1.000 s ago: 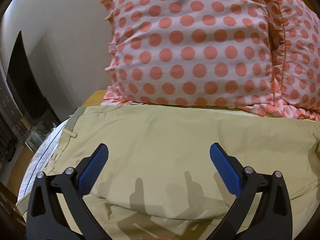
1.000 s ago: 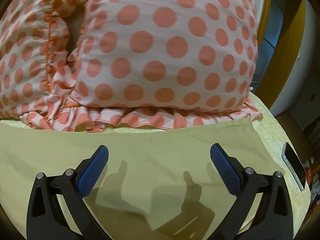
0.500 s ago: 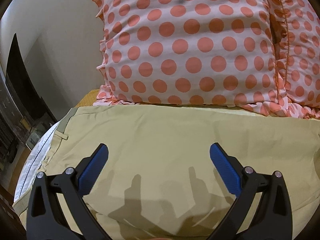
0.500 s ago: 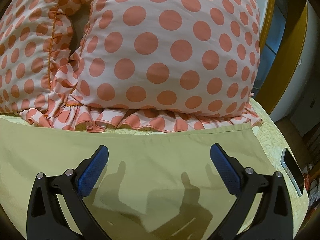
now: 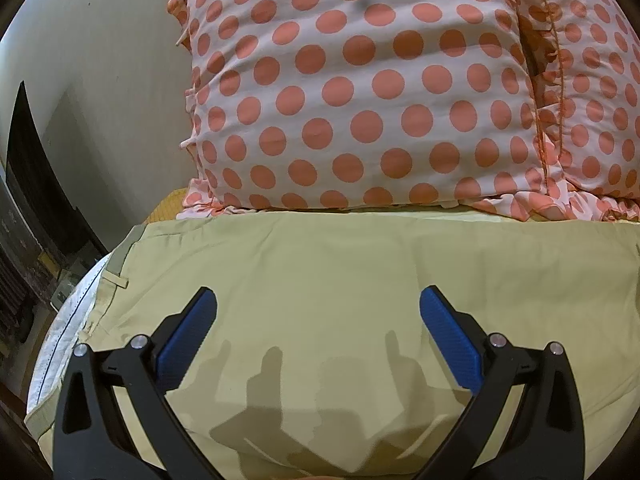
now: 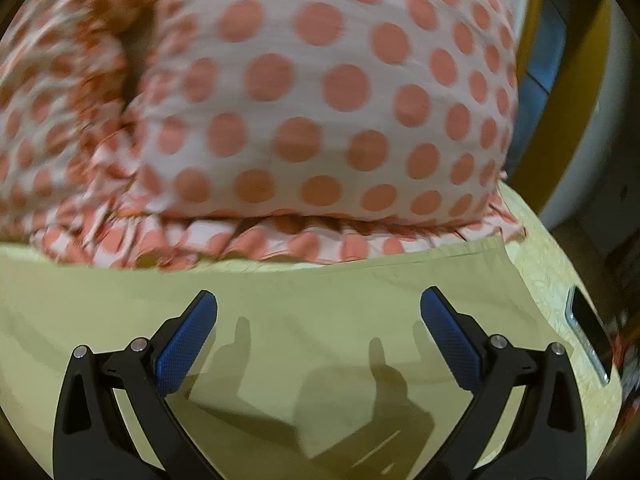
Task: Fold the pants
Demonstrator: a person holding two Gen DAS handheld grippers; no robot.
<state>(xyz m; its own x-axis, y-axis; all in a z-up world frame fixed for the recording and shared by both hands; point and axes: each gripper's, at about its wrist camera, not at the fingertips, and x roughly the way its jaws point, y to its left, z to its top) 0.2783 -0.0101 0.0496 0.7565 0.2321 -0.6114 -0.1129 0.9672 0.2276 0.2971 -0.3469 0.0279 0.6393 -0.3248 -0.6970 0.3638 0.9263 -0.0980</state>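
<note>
Both tools hang spread wide over the khaki pants (image 5: 340, 280), with nothing between their blue pads: the left tool (image 5: 318, 312) sits above the waist end of the garment, and the right tool (image 6: 318, 312) above the leg end, each casting a forked shadow onto the cloth below. From the left wrist view the pants lie flat across the bed, their waistband (image 5: 120, 256) and a belt loop (image 5: 116, 280) at the left edge, where the white pocket lining (image 5: 64, 328) shows along the side. Their far edge runs just beside the ruffled hem of a polka-dot pillow (image 5: 360, 100), white with coral spots, which stands against the pale wall (image 5: 100, 60); a second pillow (image 5: 592, 100) of the same pattern leans next to it on the right. From the right wrist view the leg hem (image 6: 516, 276) ends near the right side of the bed, leaving a strip of the pale yellow-green patterned bedsheet (image 6: 560, 280) bare beyond it. On that strip, well apart from the pants, lies a dark flat thing with a silver rim, probably a phone (image 6: 588, 336). The pillow (image 6: 320, 100) in this view is smeared by motion blur, so its ruffle (image 6: 300, 244) may be touching the pants or only overhanging them.
</note>
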